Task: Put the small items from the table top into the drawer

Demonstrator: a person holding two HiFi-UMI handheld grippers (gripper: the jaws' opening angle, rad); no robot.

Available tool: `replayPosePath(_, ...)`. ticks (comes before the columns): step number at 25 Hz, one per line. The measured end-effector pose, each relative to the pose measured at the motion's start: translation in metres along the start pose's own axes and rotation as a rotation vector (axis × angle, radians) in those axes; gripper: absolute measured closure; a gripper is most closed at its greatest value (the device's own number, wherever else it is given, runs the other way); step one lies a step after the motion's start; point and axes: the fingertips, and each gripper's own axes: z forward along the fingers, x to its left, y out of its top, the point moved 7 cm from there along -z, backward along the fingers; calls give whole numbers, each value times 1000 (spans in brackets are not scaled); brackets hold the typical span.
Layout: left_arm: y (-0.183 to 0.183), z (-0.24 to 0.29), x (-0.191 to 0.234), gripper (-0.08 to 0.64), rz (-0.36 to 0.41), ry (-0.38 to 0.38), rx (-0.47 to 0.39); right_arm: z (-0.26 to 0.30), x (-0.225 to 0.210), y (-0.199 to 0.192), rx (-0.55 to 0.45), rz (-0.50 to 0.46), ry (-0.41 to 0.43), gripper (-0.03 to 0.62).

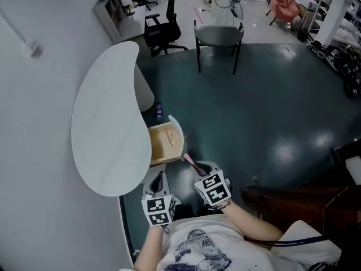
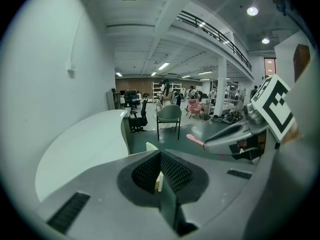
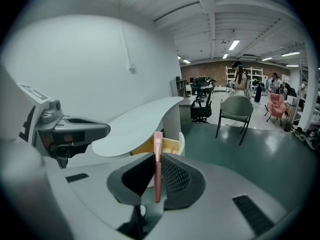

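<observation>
A drawer with a wooden inside stands pulled out from under the white curved table top; a thin stick lies in it. My right gripper is just in front of the drawer, shut on a slim pink stick whose free end points at the drawer. In the right gripper view the pink stick stands upright between the pads, with the drawer behind it. My left gripper hovers beside the right one, under the table's near edge, jaws together and holding nothing.
A white wall runs along the left. On the dark floor beyond stand a grey chair and a black office chair. A small bottle sits by the table's base. A dark brown piece of furniture is at my right.
</observation>
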Motion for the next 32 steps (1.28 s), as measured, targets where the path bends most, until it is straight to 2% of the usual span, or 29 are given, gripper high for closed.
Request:
replayPosePath(8,8,24,14,537,23,-1,25,20,-15,4,19,28,-4,534)
replayPosePath(15,24,65,37,537,31,-57,37,53,-27,17,48,51,-40,534)
replayPosePath(32,45,167,156,537,7,-136,102,190,-18,68,154,95,-77,534)
